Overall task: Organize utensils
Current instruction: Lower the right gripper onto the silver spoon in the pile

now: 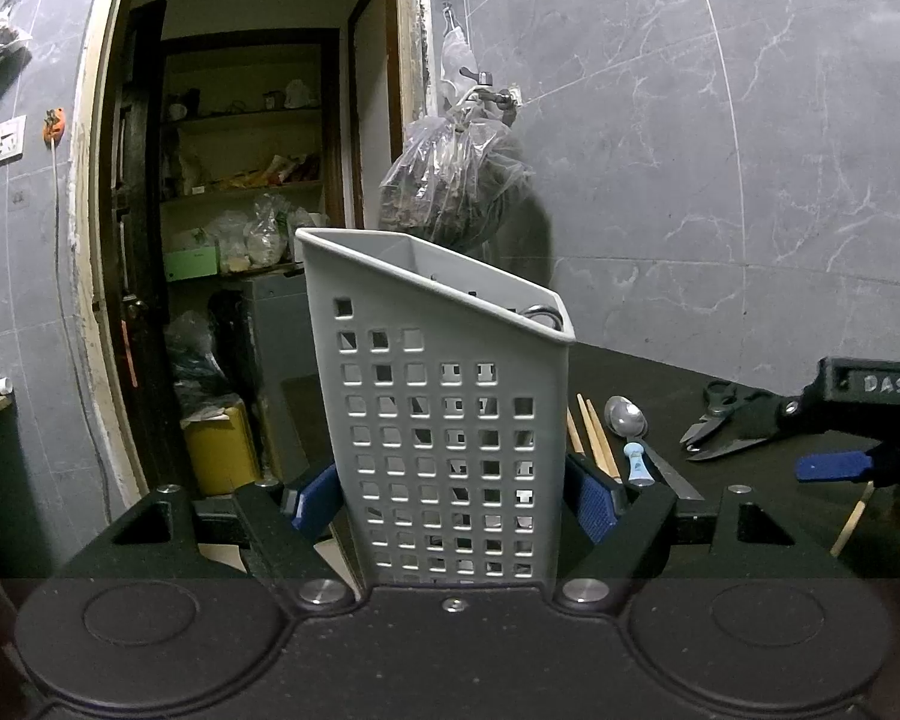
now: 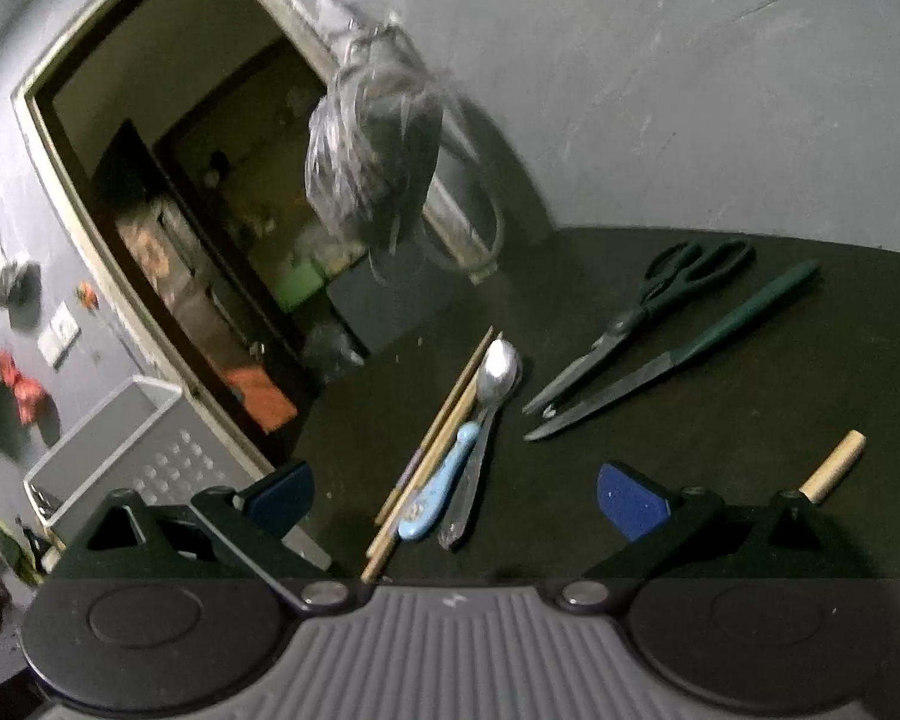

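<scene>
Two claws in play. My left claw (image 1: 459, 501) is clamped on the pale grey perforated plastic utensil caddy (image 1: 444, 420), blue pads pressed to both of its side walls; the caddy stands upright at the centre of the left wrist view, slanted rim highest at upper left, with a loop of metal just showing inside at the lower end of the rim.

My right claw (image 2: 456, 501) stands wide and holds nothing. Directly between its fingers, at lower centre of the right wrist view, lies the bundle: a pair of long wooden chopsticks (image 2: 435, 438), a small pale blue plastic-handled spoon (image 2: 441, 495) and a steel tablespoon (image 2: 492, 384). Their long axes run from the claw's mouth up the frame, bowl end farthest. They touch or overlap one another, so a single close may catch more than one; my judgement is to centre on one handle first.

Right of the bundle, well apart: dark green-handled kitchen scissors (image 2: 648, 312) and a dark-handled knife (image 2: 672, 360), both lying diagonally toward upper right. A short wooden dowel end (image 2: 834, 465) sits at right, partly hidden.

Surface: dull black worktop (image 2: 750, 480). Behind: grey marbled wall, a hanging clear plastic bag (image 2: 372, 174), an open doorway to a cluttered store room.

The right hand is plainly nearer the utensils.
</scene>
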`<action>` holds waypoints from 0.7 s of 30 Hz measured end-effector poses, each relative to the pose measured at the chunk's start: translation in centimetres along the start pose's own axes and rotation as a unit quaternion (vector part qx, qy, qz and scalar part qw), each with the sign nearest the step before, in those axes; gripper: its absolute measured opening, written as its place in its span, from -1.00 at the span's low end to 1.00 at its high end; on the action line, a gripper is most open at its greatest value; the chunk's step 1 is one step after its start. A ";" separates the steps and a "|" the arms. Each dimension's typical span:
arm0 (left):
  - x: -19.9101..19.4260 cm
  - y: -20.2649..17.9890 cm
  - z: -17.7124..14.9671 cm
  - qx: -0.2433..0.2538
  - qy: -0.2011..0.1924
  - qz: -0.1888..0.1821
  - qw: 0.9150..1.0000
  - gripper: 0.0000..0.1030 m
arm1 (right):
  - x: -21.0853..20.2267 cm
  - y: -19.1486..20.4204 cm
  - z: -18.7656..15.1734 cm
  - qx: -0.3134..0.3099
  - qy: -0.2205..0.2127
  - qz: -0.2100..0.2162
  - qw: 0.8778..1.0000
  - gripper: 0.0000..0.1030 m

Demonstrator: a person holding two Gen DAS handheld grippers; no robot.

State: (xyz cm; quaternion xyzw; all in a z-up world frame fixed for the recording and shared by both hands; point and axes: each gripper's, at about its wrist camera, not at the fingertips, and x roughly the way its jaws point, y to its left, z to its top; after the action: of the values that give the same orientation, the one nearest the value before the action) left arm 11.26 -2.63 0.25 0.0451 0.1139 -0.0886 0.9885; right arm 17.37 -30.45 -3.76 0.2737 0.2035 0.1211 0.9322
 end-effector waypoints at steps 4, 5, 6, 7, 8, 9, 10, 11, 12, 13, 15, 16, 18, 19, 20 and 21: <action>0.0 0.0 0.0 0.000 0.000 0.000 1.000 0.54 | 1.0 1.5 0.2 -0.053 0.019 -0.025 0.998 1.00; 0.0 -0.1 0.0 0.000 0.001 0.000 1.000 0.54 | 1.2 1.9 0.3 -0.069 0.021 -0.035 0.997 1.00; 0.0 0.0 0.0 0.000 0.000 0.001 1.000 0.54 | 1.5 2.4 0.3 -0.089 0.024 -0.045 0.995 0.99; 0.0 0.0 0.0 0.000 0.000 0.001 1.000 0.54 | 1.8 2.8 0.3 -0.107 0.029 -0.056 0.992 0.99; 0.0 0.0 0.0 0.001 0.001 0.001 1.000 0.54 | 2.1 3.3 0.4 -0.124 0.040 -0.067 0.989 0.99; 0.0 0.0 0.0 0.001 0.001 0.000 1.000 0.54 | 2.6 3.6 0.5 -0.141 0.053 -0.078 0.985 0.99; 0.0 0.0 0.0 0.001 0.001 0.001 1.000 0.54 | 3.1 4.1 0.4 -0.160 0.067 -0.092 0.981 0.99; 0.0 -0.1 0.0 0.001 0.001 0.001 1.000 0.54 | 3.5 4.5 0.3 -0.176 0.077 -0.102 0.976 0.99; 0.0 0.0 0.0 0.001 0.000 0.001 1.000 0.54 | 3.9 4.8 0.2 -0.193 0.085 -0.108 0.972 0.99; 0.0 0.0 0.0 0.001 0.000 0.000 1.000 0.54 | 4.2 5.2 0.1 -0.212 0.093 -0.113 0.966 0.99; 0.0 0.0 0.0 0.001 0.000 0.001 1.000 0.54 | 4.6 5.8 0.1 -0.239 0.099 -0.118 0.959 0.99; 0.0 0.0 0.0 0.001 0.000 0.000 1.000 0.54 | 4.8 6.1 0.0 -0.252 0.098 -0.122 0.955 0.99; 0.0 0.0 0.1 0.001 0.000 0.000 1.000 0.54 | 5.2 6.5 0.1 -0.272 0.099 -0.132 0.948 0.99; 0.0 0.0 0.1 0.001 0.000 0.000 1.000 0.54 | 5.4 6.6 0.1 -0.278 0.100 -0.132 0.946 0.98; 0.0 0.0 0.1 0.001 0.000 0.000 1.000 0.54 | 5.6 6.7 0.1 -0.282 0.103 -0.130 0.945 0.97; 0.0 0.0 0.1 0.000 0.001 0.000 1.000 0.54 | 5.8 6.8 0.1 -0.286 0.107 -0.128 0.944 0.93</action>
State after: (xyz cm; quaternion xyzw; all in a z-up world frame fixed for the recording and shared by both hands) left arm 11.30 -2.65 0.31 0.0457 0.1144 -0.0882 0.9885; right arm 21.81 -22.93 -1.70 -0.0477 0.2919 0.0827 0.9517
